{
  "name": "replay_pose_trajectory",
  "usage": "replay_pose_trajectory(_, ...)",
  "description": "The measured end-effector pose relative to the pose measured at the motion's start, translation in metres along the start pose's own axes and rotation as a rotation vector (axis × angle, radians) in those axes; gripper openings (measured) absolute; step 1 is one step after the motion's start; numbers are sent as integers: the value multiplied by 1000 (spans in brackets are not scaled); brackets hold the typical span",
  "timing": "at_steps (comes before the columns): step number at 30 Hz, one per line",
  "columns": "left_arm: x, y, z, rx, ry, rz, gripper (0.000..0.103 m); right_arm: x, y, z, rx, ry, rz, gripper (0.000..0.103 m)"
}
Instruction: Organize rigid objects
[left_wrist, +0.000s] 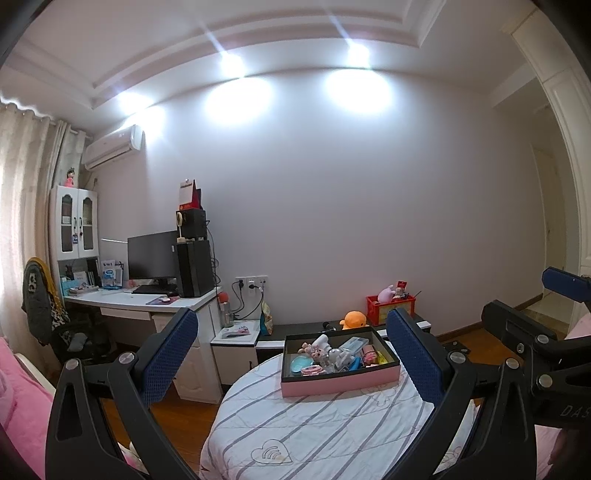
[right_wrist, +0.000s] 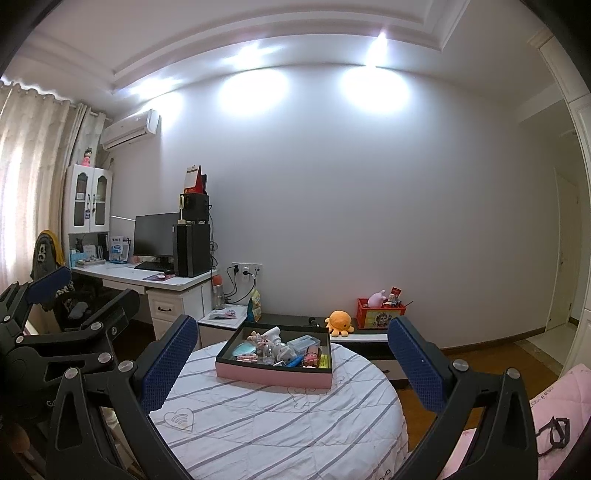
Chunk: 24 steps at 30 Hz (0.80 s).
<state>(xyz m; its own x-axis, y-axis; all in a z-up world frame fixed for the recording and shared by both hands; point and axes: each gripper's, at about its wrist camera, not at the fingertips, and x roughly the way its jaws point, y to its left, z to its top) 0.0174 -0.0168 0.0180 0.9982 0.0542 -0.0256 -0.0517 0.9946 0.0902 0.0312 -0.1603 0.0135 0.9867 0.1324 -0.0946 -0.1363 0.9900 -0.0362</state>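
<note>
On the round table's striped quilted cover (left_wrist: 317, 424), a pink-sided box (left_wrist: 338, 382) holds assorted small items; left gripper (left_wrist: 291, 354) and right gripper (right_wrist: 291, 363) hover above, jaws apart, empty; desk (left_wrist: 147, 301), monitor (left_wrist: 152, 254) and white wall beyond

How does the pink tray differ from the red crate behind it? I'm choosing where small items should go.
The pink tray is low, wide and sits on the striped round table; the red crate is taller, narrower and stands on the dark bench by the wall. Both already hold items.
</note>
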Motion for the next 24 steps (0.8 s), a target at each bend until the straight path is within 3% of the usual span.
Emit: replay_pose_trajectory(24,3,3,-2,3,-8,-6,103,0,4,0,-3,10,-7,103)
